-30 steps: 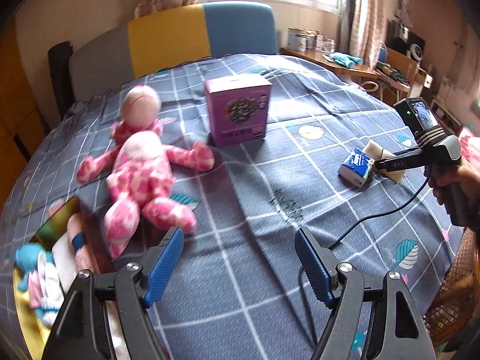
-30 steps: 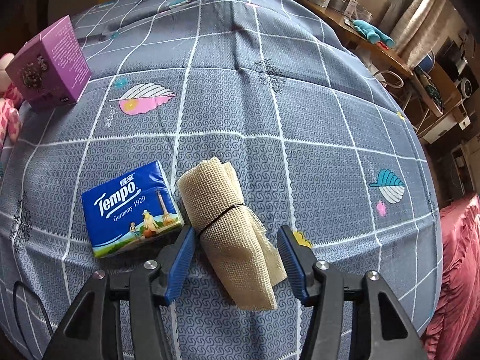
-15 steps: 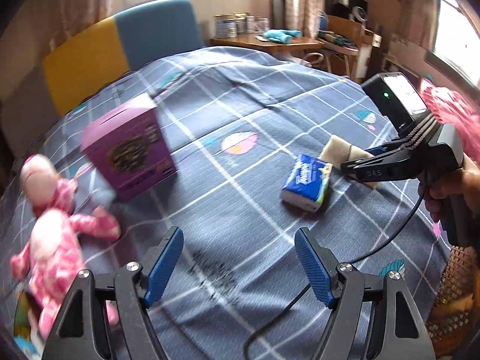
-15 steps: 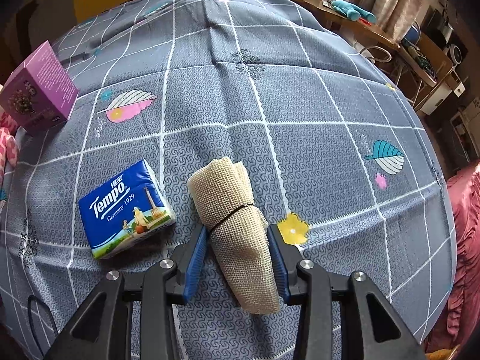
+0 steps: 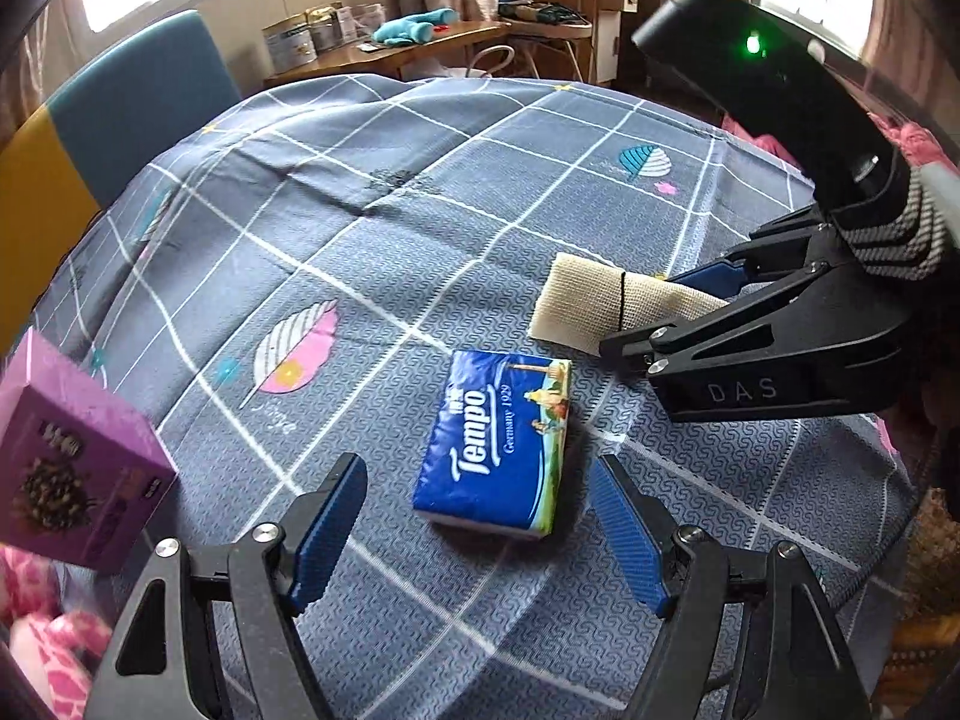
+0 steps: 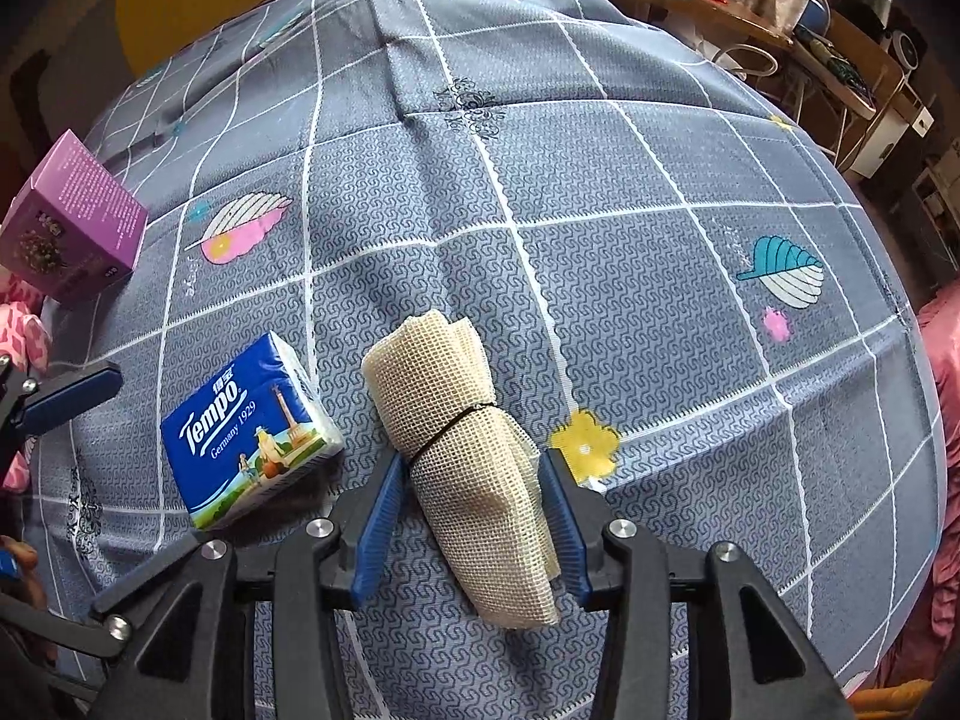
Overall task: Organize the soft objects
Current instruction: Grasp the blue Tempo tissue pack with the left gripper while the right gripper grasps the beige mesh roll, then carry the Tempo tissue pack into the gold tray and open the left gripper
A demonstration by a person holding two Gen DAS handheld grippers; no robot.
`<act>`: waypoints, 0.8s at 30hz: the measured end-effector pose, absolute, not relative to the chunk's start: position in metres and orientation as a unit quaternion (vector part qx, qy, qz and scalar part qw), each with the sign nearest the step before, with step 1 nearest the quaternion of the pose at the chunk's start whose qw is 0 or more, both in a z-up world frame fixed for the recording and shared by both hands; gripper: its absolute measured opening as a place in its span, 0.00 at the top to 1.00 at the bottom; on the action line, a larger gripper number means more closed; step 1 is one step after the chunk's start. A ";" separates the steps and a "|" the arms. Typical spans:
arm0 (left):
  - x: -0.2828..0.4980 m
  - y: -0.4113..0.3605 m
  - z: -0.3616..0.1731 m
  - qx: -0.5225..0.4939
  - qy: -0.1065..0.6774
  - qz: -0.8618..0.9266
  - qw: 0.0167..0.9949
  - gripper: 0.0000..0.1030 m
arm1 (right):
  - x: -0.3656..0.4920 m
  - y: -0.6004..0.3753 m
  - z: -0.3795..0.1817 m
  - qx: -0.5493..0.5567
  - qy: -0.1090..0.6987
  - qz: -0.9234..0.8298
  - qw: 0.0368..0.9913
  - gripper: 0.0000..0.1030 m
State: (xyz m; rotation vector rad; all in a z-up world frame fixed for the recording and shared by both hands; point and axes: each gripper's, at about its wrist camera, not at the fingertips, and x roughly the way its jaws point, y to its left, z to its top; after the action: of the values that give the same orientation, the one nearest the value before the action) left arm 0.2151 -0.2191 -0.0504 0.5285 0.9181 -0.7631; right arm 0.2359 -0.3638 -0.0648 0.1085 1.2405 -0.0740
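Beside the tissue pack (image 5: 501, 456), your right gripper (image 6: 471, 501) straddles the mesh roll (image 6: 462, 450) with jaws opening, while your left gripper (image 5: 480, 531) hovers spread.

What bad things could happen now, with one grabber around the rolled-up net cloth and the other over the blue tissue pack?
1. The right gripper has its jaws opening around the rolled mesh cloth, so the roll may slip or stay behind on the bedspread.
2. The left gripper straddles the tissue pack close to the right one; they might bump.
3. The soft tissue pack could squash if squeezed hard.
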 end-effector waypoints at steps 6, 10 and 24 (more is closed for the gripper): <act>0.229 -0.238 -0.074 0.245 0.446 -0.361 0.781 0.38 | 0.236 -0.373 -0.067 0.064 0.582 -0.031 0.810 0.54; 0.229 -0.230 -0.077 0.222 0.453 -0.363 0.784 0.48 | 0.238 -0.378 -0.071 0.058 0.589 -0.032 0.805 0.51; 0.187 -0.065 -0.029 0.079 0.451 -0.198 0.867 0.48 | 0.244 -0.375 -0.081 0.021 0.584 -0.041 0.811 0.49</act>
State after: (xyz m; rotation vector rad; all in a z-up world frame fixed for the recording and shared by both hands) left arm 0.1872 -0.0650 -0.0288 0.1659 0.9445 -0.4137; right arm 0.2441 -0.3751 -0.0813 0.0441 1.2471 -0.0877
